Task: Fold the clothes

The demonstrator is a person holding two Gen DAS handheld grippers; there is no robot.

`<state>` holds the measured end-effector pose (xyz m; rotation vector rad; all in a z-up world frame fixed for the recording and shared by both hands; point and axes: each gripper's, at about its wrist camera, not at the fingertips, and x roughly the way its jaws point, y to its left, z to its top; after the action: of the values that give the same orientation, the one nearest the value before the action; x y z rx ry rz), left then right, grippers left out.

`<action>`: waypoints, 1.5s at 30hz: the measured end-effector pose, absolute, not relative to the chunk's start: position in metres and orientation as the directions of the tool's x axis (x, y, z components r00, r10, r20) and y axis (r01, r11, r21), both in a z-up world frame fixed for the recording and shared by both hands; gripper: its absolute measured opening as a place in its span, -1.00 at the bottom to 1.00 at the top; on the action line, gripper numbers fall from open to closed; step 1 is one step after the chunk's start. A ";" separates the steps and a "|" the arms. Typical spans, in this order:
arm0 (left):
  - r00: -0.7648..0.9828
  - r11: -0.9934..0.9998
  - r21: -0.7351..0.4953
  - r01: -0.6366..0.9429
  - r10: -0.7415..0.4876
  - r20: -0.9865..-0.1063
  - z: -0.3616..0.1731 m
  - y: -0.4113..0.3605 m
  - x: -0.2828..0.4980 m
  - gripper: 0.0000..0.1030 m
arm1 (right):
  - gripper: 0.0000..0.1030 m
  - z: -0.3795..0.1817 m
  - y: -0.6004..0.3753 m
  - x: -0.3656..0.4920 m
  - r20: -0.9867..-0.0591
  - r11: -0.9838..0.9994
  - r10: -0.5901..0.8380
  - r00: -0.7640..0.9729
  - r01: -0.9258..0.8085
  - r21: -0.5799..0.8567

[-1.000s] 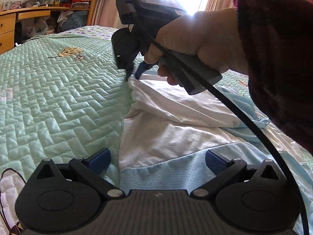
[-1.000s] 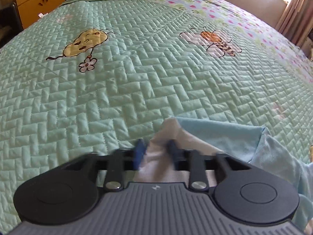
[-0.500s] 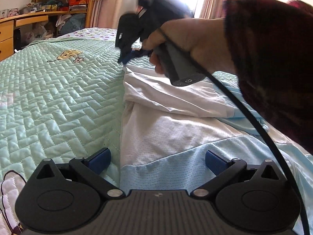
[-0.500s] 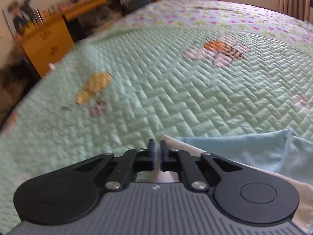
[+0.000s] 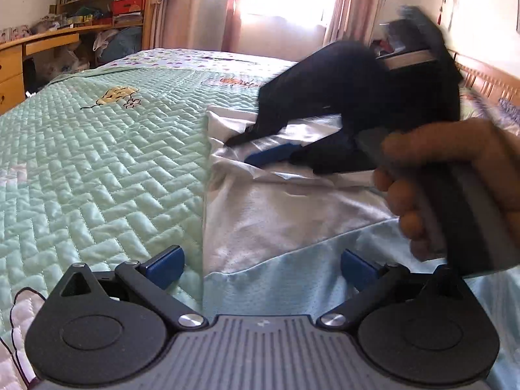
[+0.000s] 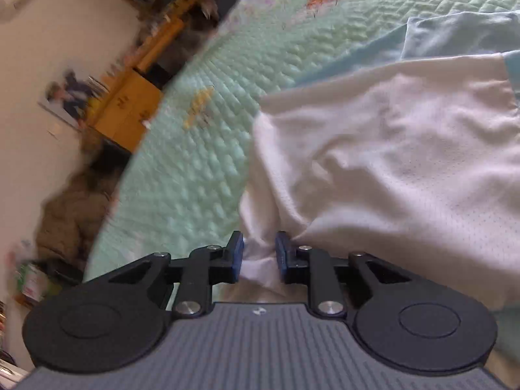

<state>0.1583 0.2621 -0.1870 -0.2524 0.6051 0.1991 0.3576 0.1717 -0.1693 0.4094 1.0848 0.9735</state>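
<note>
A white and light-blue shirt point(image 5: 279, 214) lies on the green quilted bed point(image 5: 97, 162). My left gripper point(image 5: 261, 265) is open and empty, low over the shirt's light-blue near part. My right gripper point(image 6: 258, 256) is shut on a bunched white fold of the shirt point(image 6: 390, 169). In the left wrist view the right gripper point(image 5: 260, 149) is blurred and lies low over the white cloth at the shirt's far left edge, held by a hand point(image 5: 455, 175).
A wooden desk and shelves point(image 5: 65, 32) stand beyond the bed on the left. A window with pink curtains point(image 5: 279, 3) is at the back. A wooden headboard point(image 5: 487, 78) is at the right.
The right gripper has swung down and right, dragging the white fold over the shirt. Its view has tilted sharply. The left gripper has stayed open and barely moved.
</note>
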 end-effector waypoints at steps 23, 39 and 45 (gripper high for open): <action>0.887 0.959 -0.238 -0.154 0.028 -0.462 -0.129 0.261 0.262 0.98 | -0.03 -0.140 0.039 0.411 -0.408 0.521 0.841 0.356 -0.330 0.787; 0.758 0.990 -0.061 -0.130 0.059 -0.649 -0.193 0.266 0.297 0.98 | -0.86 -0.186 -0.052 0.439 -0.357 0.516 0.755 0.550 -0.161 0.841; 0.753 0.991 -0.029 -0.133 0.082 -0.652 -0.190 0.263 0.295 0.99 | -0.92 -0.202 -0.081 0.433 -0.506 0.623 0.679 0.532 -0.052 0.781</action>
<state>0.2949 0.2631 -0.1905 -0.0753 0.7081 0.1171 0.4328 -0.0812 -0.2023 0.7921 0.9145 0.4944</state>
